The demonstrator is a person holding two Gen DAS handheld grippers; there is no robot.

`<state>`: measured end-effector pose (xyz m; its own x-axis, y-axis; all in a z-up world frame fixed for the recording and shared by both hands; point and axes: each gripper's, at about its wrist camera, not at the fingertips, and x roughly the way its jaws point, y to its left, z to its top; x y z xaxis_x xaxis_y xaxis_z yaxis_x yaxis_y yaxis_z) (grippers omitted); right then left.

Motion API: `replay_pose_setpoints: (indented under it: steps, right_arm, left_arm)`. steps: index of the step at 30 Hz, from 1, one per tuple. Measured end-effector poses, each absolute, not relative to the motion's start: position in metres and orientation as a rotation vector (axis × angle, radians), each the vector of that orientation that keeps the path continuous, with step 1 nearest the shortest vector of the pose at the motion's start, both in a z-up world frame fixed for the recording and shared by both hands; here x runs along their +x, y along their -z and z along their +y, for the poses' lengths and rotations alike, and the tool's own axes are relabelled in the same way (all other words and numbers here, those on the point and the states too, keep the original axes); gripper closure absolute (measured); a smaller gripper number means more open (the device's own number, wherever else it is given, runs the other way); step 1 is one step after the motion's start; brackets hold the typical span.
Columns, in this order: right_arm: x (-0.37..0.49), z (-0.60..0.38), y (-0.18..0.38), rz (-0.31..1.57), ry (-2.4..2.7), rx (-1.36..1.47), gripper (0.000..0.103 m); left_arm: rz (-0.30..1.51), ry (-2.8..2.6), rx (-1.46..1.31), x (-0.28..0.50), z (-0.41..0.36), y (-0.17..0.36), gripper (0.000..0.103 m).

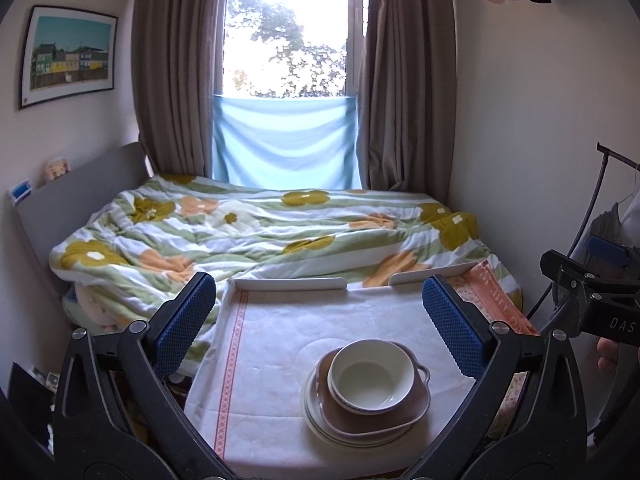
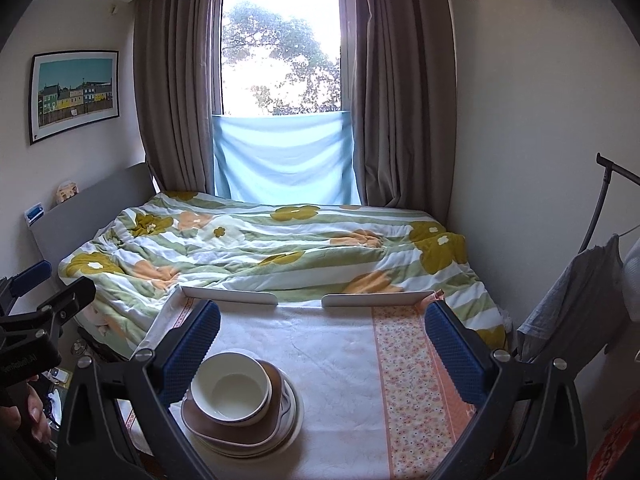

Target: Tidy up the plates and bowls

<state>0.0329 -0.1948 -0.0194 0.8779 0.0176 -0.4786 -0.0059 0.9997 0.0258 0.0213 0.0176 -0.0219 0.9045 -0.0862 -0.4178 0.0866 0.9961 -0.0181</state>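
A cream bowl (image 1: 370,376) (image 2: 230,388) sits on top of a stack: under it a brown squarish dish (image 1: 380,412) (image 2: 224,428), then round white plates (image 1: 320,420) (image 2: 288,436). The stack stands on a cloth-covered table (image 1: 280,340) (image 2: 340,360). My left gripper (image 1: 318,320) hovers open above the table, the stack low between its blue-padded fingers (image 1: 184,320). My right gripper (image 2: 322,348) is open too, with the stack by its left finger (image 2: 192,352). Neither holds anything. Each gripper's body shows at the edge of the other's view.
Behind the table lies a bed with a floral quilt (image 1: 260,232) (image 2: 260,248), then curtains and a window. Two white rails (image 1: 288,283) (image 2: 228,294) edge the table's far side. A clothes rack with garments (image 2: 580,288) stands at right. A hand (image 2: 32,412) grips the left tool.
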Motion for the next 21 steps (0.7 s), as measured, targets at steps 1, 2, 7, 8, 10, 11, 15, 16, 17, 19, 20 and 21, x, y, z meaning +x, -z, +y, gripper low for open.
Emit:
replay_pose_setpoints:
  steps: [1, 2, 7, 8, 10, 11, 15, 16, 17, 19, 20, 21]
  right_arm:
    - [0.0327, -0.1948, 0.0189, 0.498, -0.010, 0.023, 0.001]
    - [0.0327, -0.1949, 0.0182, 0.498, -0.009, 0.023, 0.001]
    - [0.0333, -0.1957, 0.0180, 0.495, -0.006, 0.024, 0.001]
    - [0.0333, -0.1956, 0.0175, 0.495, -0.005, 0.024, 0.001]
    - [0.0341, -0.1960, 0.0179, 0.497, -0.006, 0.026, 0.001]
    - [0.0344, -0.1959, 0.0180, 0.499, -0.006, 0.023, 0.001]
    - [0.0351, -0.1963, 0.0181, 0.501, -0.004, 0.024, 0.001]
    - [0.0356, -0.1965, 0.0180, 0.502, -0.001, 0.023, 0.001]
    - [0.0362, -0.1975, 0.0185, 0.504, 0.001, 0.024, 0.001]
    - [0.0366, -0.1980, 0.0187, 0.502, 0.001, 0.026, 0.001]
    - [0.0367, -0.1979, 0.0184, 0.501, 0.001, 0.027, 0.001]
    - [0.0362, -0.1975, 0.0187, 0.500, 0.002, 0.026, 0.001]
  left_arm:
    - [0.431, 0.090, 0.000, 0.0212, 0.0178, 0.0217, 0.000]
    - [0.430, 0.091, -0.001, 0.0216, 0.0178, 0.0220, 0.000]
    - [0.431, 0.093, -0.001, 0.0224, 0.0172, 0.0222, 0.000]
    - [0.431, 0.093, -0.002, 0.0222, 0.0175, 0.0221, 0.000]
    - [0.430, 0.092, -0.001, 0.0226, 0.0164, 0.0220, 0.000]
    - [0.430, 0.092, 0.001, 0.0232, 0.0158, 0.0226, 0.000]
    - [0.431, 0.093, -0.003, 0.0226, 0.0163, 0.0222, 0.000]
    - [0.431, 0.092, -0.004, 0.0230, 0.0161, 0.0226, 0.000]
    - [0.431, 0.091, -0.004, 0.0230, 0.0159, 0.0230, 0.000]
    - [0.430, 0.093, -0.005, 0.0231, 0.0169, 0.0228, 0.000]
    - [0.432, 0.093, -0.005, 0.0234, 0.0167, 0.0230, 0.000]
    - [0.432, 0.093, -0.005, 0.0226, 0.0171, 0.0230, 0.000]
